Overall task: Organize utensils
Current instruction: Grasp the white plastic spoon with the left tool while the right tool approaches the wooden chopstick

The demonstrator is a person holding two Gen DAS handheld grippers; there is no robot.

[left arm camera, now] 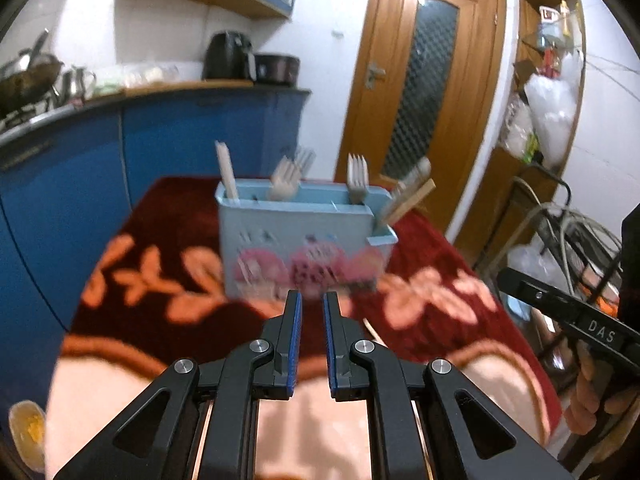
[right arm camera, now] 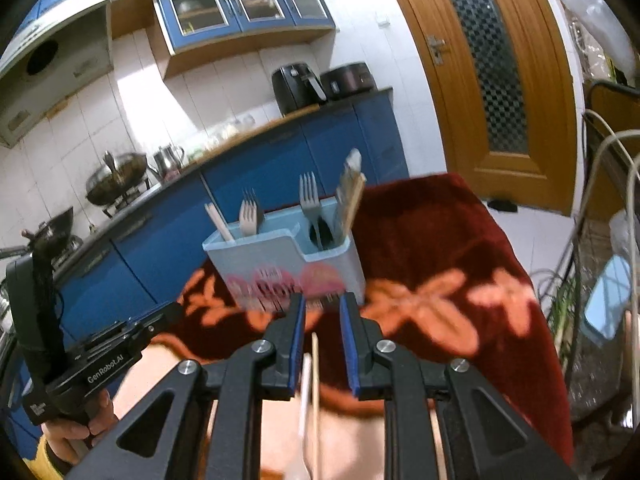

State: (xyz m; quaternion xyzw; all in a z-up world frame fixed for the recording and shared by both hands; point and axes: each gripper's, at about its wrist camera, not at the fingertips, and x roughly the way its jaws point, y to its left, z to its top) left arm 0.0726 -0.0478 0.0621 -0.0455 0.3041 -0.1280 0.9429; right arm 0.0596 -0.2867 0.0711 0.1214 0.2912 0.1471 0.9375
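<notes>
The left hand-held gripper hangs over the bench with its blue pads nearly together and nothing between them. Just ahead of it stands a pale blue utensil holder, with forks and wooden sticks upright in its compartments. The right hand-held gripper has a narrow gap between its pads and grips nothing. Below its jaws, a thin wooden stick and a white utensil lie on the red flowered cloth. Beyond the holder run blue cabinets.
</notes>
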